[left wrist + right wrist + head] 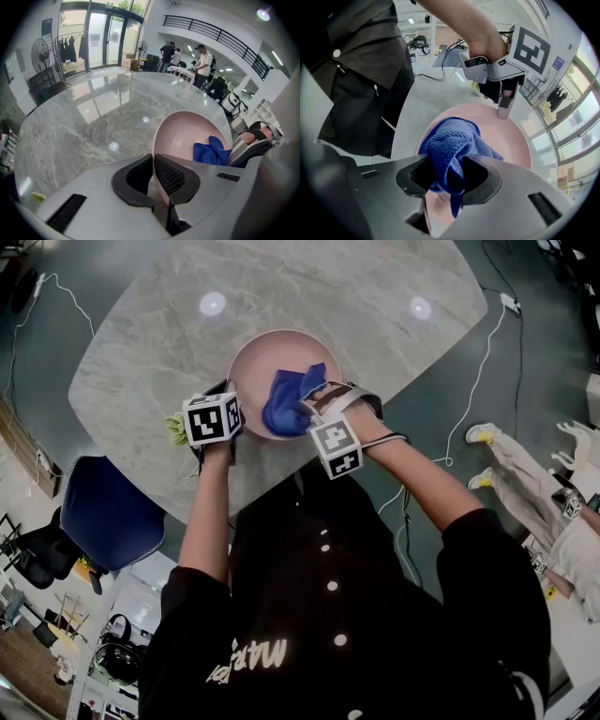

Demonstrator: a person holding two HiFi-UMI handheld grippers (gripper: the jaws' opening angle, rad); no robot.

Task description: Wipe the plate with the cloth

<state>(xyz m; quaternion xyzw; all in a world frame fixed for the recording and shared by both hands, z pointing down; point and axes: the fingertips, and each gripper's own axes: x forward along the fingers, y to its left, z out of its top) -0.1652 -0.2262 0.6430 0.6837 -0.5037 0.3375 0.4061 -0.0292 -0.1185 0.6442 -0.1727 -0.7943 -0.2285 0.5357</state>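
Left gripper (152,176): its grey moulded jaws are closing together on the near rim of the plate (180,136), the black cross-hatched pads pressing on either side of the thin edge; a hand is holding it from behind, with the marker cube sitting on top.
Right gripper (445,173): its jaws are clamping on a bunched fold of the cloth (450,140), with the dark pads squeezing the fabric and a short tail hanging below them; it is pointing steeply down into the plate, opposite the other gripper.
Table (328,296): a broad rounded slab of grey veined stone, polished enough to be reflecting ceiling lights as bright spots.
Chair (108,512): a blue padded seat with a rounded outline, standing at the table's left edge in the head view.
Plate: round, pale pink and smooth, with a shallow well and faint concentric rings inside; it is sitting on the table near the person's edge, between the two grippers.
Cloth: deep blue, with a looped towel-like weave, crumpled into a soft lump; it is lying inside the plate on the right gripper's side, touching the pink surface.
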